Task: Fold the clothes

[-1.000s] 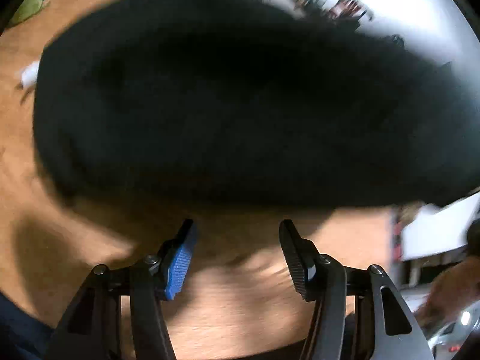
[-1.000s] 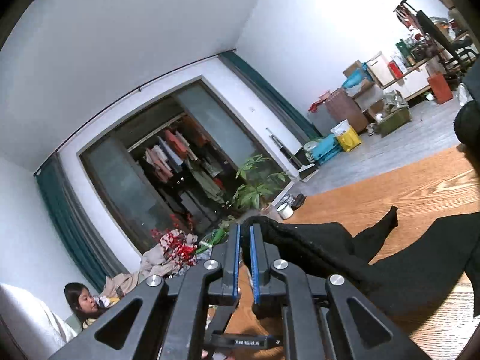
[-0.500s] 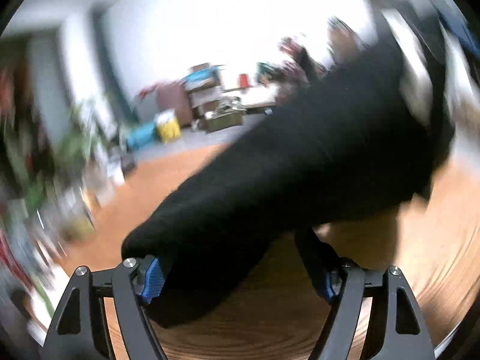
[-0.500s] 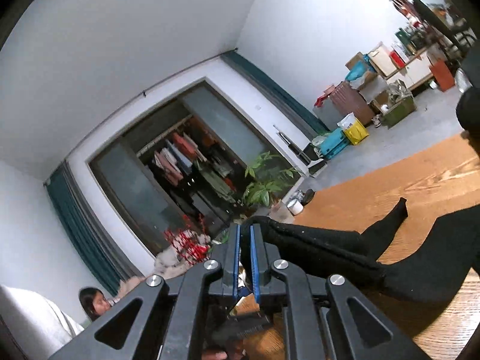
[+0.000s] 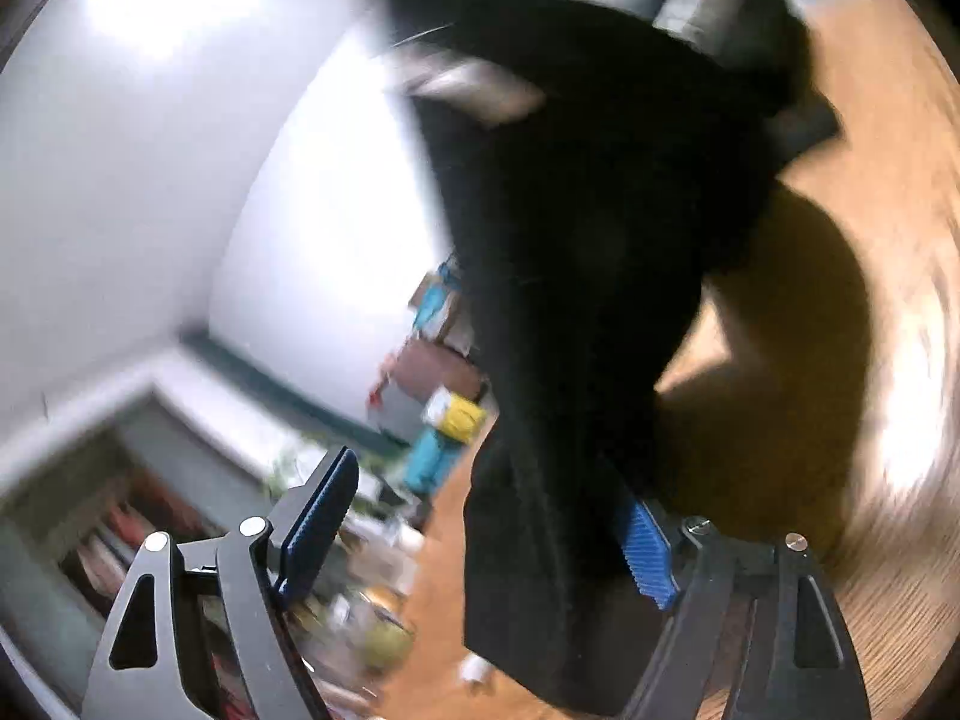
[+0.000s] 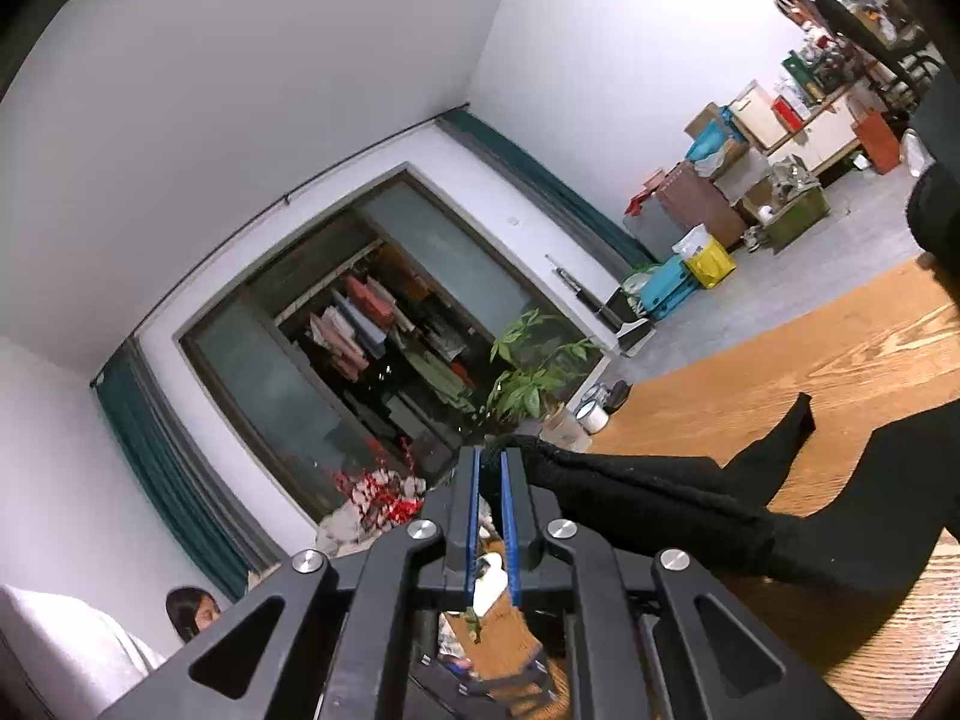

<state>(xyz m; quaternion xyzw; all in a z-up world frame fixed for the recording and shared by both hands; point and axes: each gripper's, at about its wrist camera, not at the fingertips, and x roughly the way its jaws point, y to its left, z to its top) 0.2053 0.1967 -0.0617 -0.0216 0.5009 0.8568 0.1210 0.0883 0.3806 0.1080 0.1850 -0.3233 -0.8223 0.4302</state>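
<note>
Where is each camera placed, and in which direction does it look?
Left wrist: sits behind the left tool, looking along its open fingers at the black garment hanging between them over the wooden table; the picture is blurred.
Right wrist: sits behind the right tool, looking across the table into the room; its fingers are shut on the garment.
Both views share the garment, the table and the yellow bag.

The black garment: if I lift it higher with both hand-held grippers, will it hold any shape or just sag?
Probably sags: the black garment droops from the shut right hand-held gripper down to the wooden table. It looks light, since one pinched edge carries the raised part. In the left wrist view the cloth hangs limp between the open left hand-held gripper's fingers, so it likely swings.
</note>
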